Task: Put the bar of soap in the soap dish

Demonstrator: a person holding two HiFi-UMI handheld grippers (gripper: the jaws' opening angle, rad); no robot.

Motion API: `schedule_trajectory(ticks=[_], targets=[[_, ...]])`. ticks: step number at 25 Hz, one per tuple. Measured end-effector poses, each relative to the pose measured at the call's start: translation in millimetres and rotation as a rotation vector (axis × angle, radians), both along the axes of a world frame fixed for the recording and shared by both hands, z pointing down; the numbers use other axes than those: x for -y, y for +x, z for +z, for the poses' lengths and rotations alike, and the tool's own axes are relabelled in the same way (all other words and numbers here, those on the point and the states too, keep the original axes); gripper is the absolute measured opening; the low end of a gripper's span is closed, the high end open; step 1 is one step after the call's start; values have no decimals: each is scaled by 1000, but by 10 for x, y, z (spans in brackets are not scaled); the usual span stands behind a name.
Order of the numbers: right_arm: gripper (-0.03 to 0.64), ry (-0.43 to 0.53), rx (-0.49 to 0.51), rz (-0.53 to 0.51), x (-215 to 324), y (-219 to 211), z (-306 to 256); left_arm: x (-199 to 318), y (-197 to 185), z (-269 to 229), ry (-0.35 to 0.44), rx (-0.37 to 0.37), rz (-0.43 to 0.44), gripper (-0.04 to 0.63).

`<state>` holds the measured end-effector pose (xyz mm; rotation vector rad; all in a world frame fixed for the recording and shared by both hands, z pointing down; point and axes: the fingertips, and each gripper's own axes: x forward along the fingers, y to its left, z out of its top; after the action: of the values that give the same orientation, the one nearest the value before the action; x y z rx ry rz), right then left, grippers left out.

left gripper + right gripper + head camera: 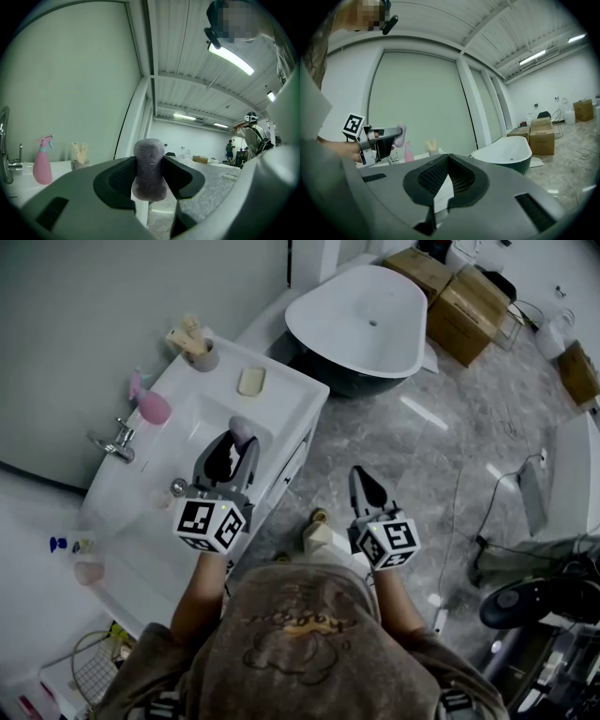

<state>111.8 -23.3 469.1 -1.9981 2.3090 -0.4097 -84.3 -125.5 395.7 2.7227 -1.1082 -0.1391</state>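
Note:
A purple bar of soap (241, 430) is pinched upright between the tips of my left gripper (238, 442), above the white basin of the sink. In the left gripper view the soap (149, 168) fills the gap between both pads, so that gripper (149, 180) is shut on it. The cream soap dish (251, 381) sits on the far right corner of the vanity top, beyond the soap. My right gripper (364, 482) hangs over the floor to the right of the vanity, shut and holding nothing; its pads (447, 176) meet at the tips.
A pink spray bottle (150, 405), a cup (199, 352) with sticks in it and a chrome tap (116, 440) stand along the vanity (292, 418) back. A white bathtub (361, 320) and cardboard boxes (464, 301) lie beyond. Cables run over the grey floor (422, 456).

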Motion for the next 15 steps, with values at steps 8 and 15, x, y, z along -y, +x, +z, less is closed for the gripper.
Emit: schedule_trajectory(ticks=[8,15], targets=[[2,-12,19,-84,731,554,26,544,513,-91,16,30,-61,183],[2,-30,15,-171,1210,792,74,912,697,-123,11,53,-123,183]])
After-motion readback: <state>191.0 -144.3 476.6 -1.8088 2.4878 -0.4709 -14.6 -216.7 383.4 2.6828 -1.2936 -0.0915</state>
